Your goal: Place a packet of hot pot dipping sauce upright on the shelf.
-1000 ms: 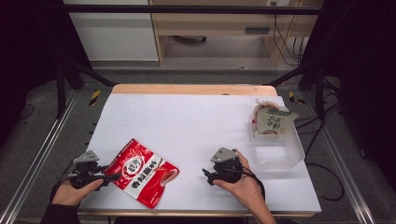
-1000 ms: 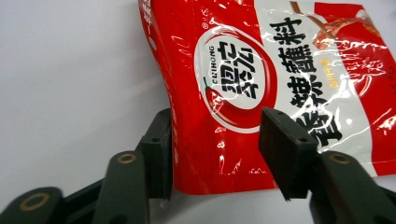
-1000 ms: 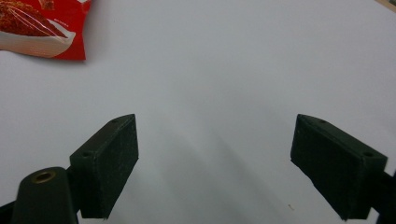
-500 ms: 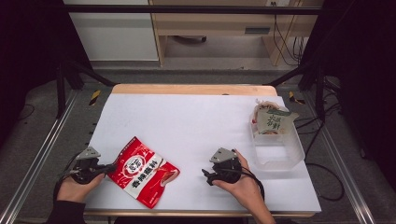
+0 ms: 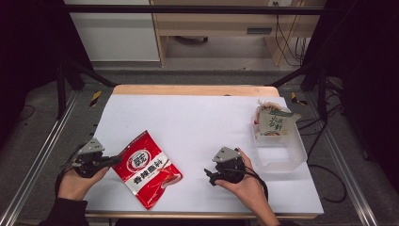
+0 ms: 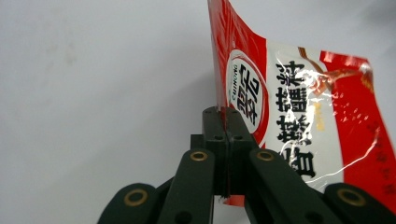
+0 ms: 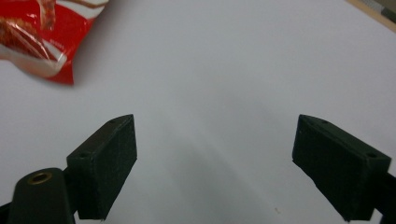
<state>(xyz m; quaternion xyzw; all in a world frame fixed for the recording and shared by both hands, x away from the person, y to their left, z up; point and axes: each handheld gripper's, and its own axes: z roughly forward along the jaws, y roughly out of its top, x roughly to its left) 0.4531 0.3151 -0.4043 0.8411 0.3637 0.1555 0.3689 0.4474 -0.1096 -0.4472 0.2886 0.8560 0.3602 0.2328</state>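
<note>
Left hand-held gripper (image 6: 223, 116) I've got clamped tight on edge of red snack bag (image 5: 147, 168), which lies at desk (image 5: 197, 117) front-left. Right hand-held gripper (image 7: 215, 163) wide apart, w/ nothing in it, just above desk.

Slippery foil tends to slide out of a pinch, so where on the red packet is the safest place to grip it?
Grip the flat sealed edge of the red packet, coming in level from the left side. That seam is thin and stiff. The left gripper is shut on it there.

clear plastic tub (image 5: 282, 155), green-labelled packet (image 5: 275, 121) inside
</note>
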